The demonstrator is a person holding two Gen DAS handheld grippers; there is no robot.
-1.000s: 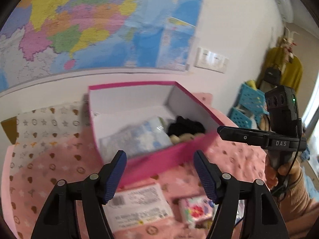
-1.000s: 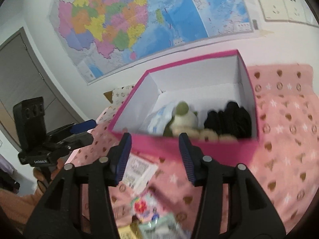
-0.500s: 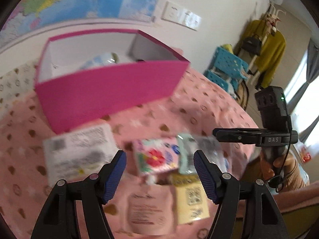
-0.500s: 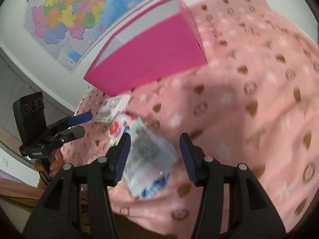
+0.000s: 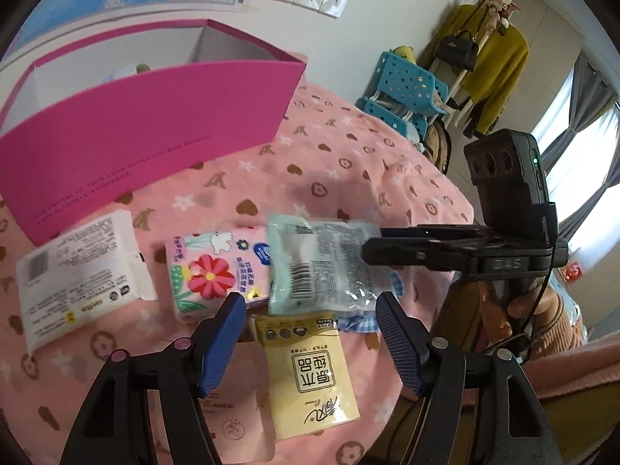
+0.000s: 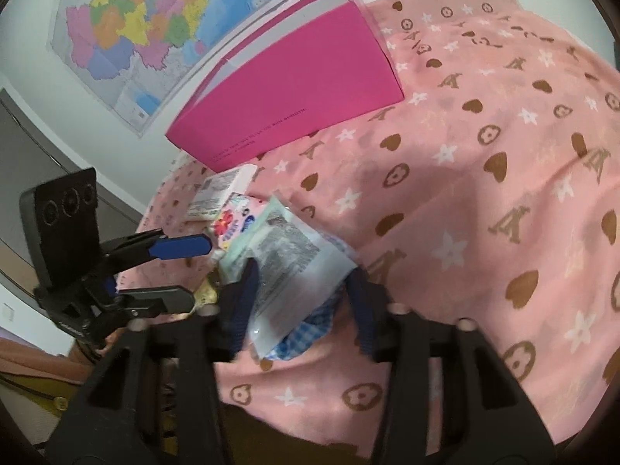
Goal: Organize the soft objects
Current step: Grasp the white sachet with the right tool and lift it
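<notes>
Probably the pale green packet (image 6: 283,259) lying on the pink blanket (image 6: 484,193), between the apart fingers of the right gripper (image 6: 300,304), is light, soft and slippery, so pinch its middle, while the left gripper (image 5: 310,339) is open too.

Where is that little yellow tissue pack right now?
In the left wrist view the yellow tissue pack lies on the pink blanket, between the left gripper's open fingers, just below the pale green packet.
</notes>
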